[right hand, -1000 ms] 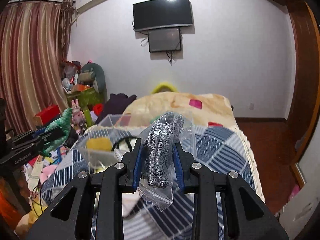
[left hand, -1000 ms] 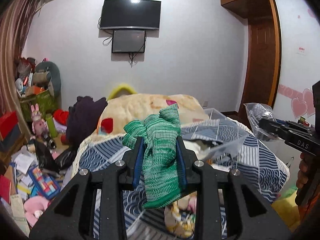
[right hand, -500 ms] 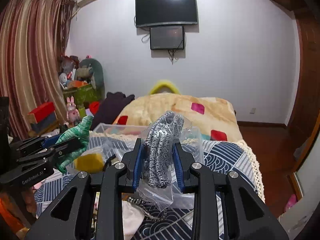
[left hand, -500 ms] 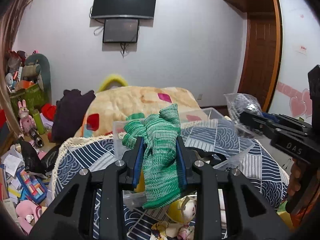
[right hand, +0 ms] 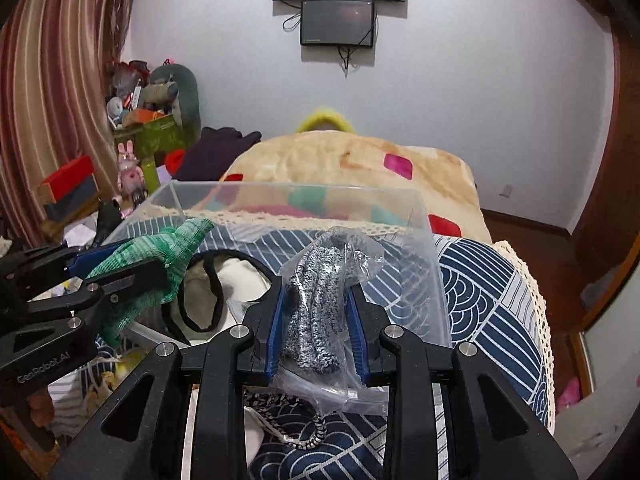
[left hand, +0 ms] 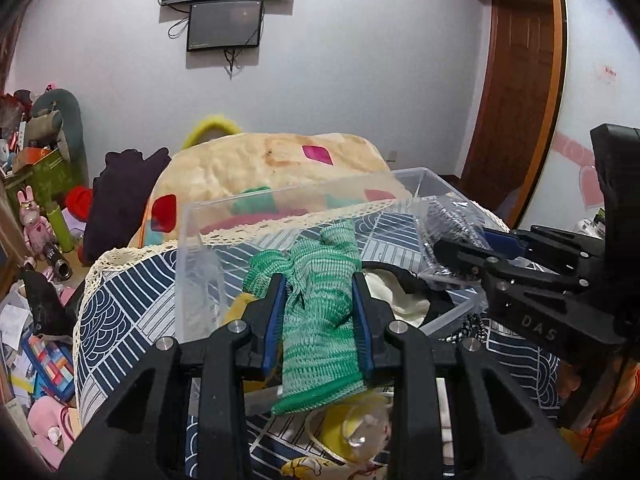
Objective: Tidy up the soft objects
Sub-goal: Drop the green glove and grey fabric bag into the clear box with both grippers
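Observation:
My left gripper (left hand: 318, 292) is shut on a green knitted glove (left hand: 320, 320) and holds it over the near edge of a clear plastic bin (left hand: 280, 204). My right gripper (right hand: 316, 300) is shut on a grey speckled knit item in a clear plastic bag (right hand: 320, 296), also above the bin (right hand: 424, 248). The bagged item shows in the left wrist view (left hand: 452, 228), the glove in the right wrist view (right hand: 160, 256). The bin holds a cream cloth with a black band (right hand: 224, 288).
The bin sits on a bed with a blue patterned cover (right hand: 480, 292) and a beige blanket (right hand: 348, 160). Toys and boxes crowd the floor at the left (left hand: 36, 240). A yellow plush (left hand: 356, 428) lies below the left gripper. A wooden door (left hand: 516, 100) stands at the right.
Both grippers have moved forward and down toward the clear bin, each still holding its item. The bin now fills the middle of both views.

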